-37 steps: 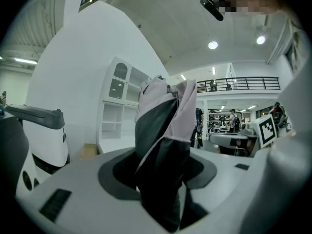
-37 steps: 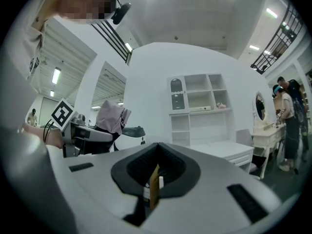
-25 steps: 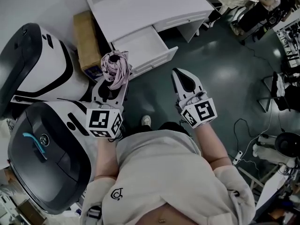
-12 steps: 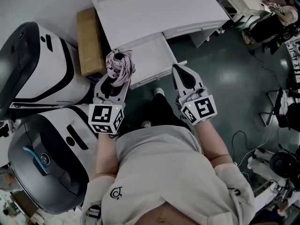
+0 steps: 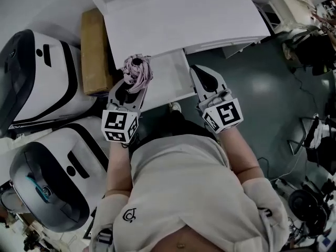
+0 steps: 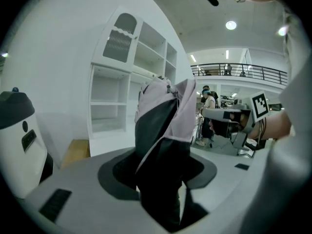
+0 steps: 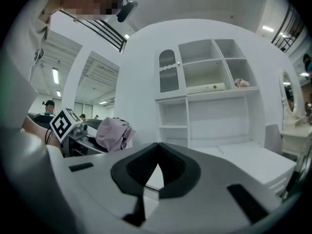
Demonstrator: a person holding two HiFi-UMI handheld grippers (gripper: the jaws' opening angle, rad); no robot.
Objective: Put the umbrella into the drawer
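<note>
By the open drawer [image 5: 169,79], left claw [image 5: 131,86] grips the umbrella [image 5: 137,71]; right claw [image 5: 198,73] is closed, empty.

Looks like a big robotics lab hall. Staged white shelf unit [image 7: 204,96] and tabletop [image 5: 173,14] sit next to bulky white machines [image 5: 42,77]. Mezzanine railing [image 6: 234,72], ceiling lights [image 6: 231,25], grey floor [image 5: 262,88], people [image 6: 208,99] at workstations behind.

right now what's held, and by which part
Left gripper holds the folded umbrella by its dark end, pink top sticking out. Right gripper holds nothing.
</note>
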